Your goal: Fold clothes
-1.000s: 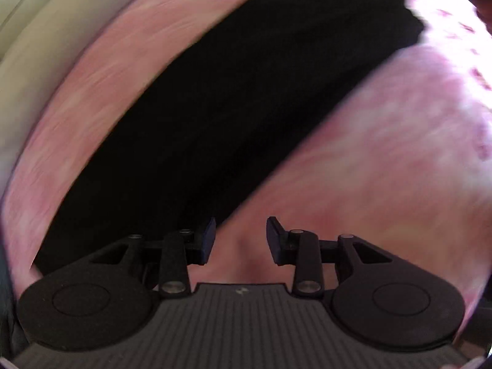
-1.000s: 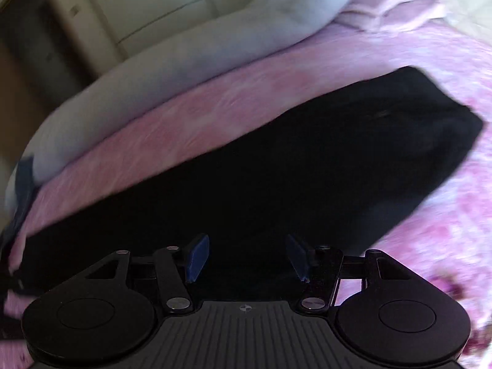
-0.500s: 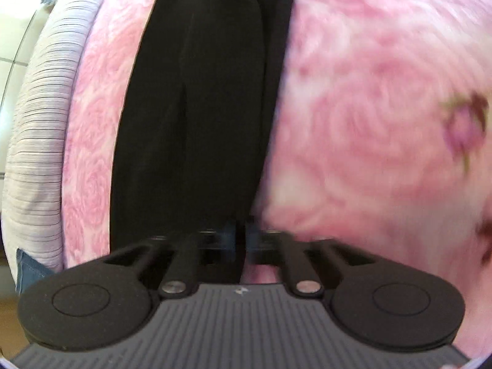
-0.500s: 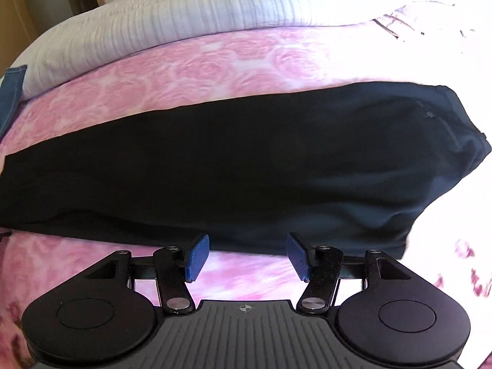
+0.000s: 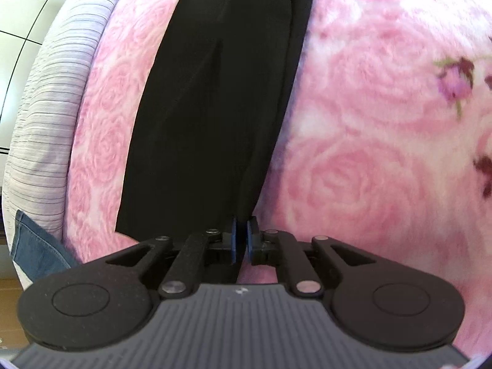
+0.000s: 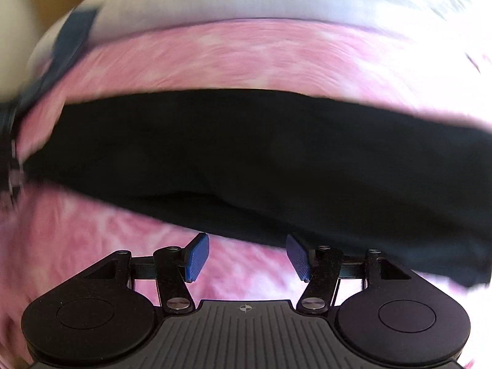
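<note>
Left gripper [image 5: 240, 240] just clamped the near end of the black trousers [image 5: 215, 98] mid-frame on the pink blanket [image 5: 369, 153], right gripper [image 6: 244, 256] still wide open, empty, so folding starts soon.

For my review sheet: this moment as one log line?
left gripper: shut on black trousers hem | right gripper: open, nothing held | pink blanket

Open pink blanket [image 5: 369, 153] beside black trousers [image 5: 215, 92]
</note>
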{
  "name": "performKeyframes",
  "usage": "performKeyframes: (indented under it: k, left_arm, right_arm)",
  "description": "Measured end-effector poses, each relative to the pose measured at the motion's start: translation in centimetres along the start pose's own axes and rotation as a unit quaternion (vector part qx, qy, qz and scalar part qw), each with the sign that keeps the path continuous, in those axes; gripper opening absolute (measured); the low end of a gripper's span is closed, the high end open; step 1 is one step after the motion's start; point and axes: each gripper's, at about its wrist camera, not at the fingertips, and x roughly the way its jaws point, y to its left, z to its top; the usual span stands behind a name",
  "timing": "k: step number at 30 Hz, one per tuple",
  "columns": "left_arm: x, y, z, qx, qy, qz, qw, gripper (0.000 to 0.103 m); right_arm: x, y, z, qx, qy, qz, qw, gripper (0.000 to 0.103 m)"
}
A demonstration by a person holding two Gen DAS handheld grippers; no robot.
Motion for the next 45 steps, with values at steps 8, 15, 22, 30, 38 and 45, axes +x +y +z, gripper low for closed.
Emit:
performKeyframes:
  k: [8,15,22,30,38,45]
  left_arm:
    - [-1.2,3.1,-1.6,-0.006,0.012,0.006,0.9999,0.0]
    - [0.2,3.4,-1.9,0.014,0.045,-0.017,0.9987,0.0]
    - [-0.7,0.9,-2.0,0.015,0.095,-0.054,0.9939,0.015]
    - [-5.7,3.1,-3.2,-0.127,0.064,-0.059,0.9881,0.016]
    - [-10.6,5.1,-6.8,-0.248,0.027,0.032,0.9678,0.017]
    - [-12.8,3.9,-10.5,-0.295,0.014,0.086,0.9515,0.023]
  right_arm:
    - [4.6,1.2,0.6,-0.253,0.037,-0.019,0.966,0.059]
    - [6.5,-1.7,1.8,-0.237,0.083,0.024,0.968,0.059]
    - [4.6,-1.2,2.1,-0.202,0.078,0.044,0.975,0.06]
    - [2.9,7.5,2.5,-0.231,-0.016,0.115,0.966,0.06]
    - [6.7,21.2,2.4,-0.39,-0.097,0.144,0.904,0.059]
    - [11.0,29.8,1.8,-0.484,-0.143,0.088,0.859,0.045]
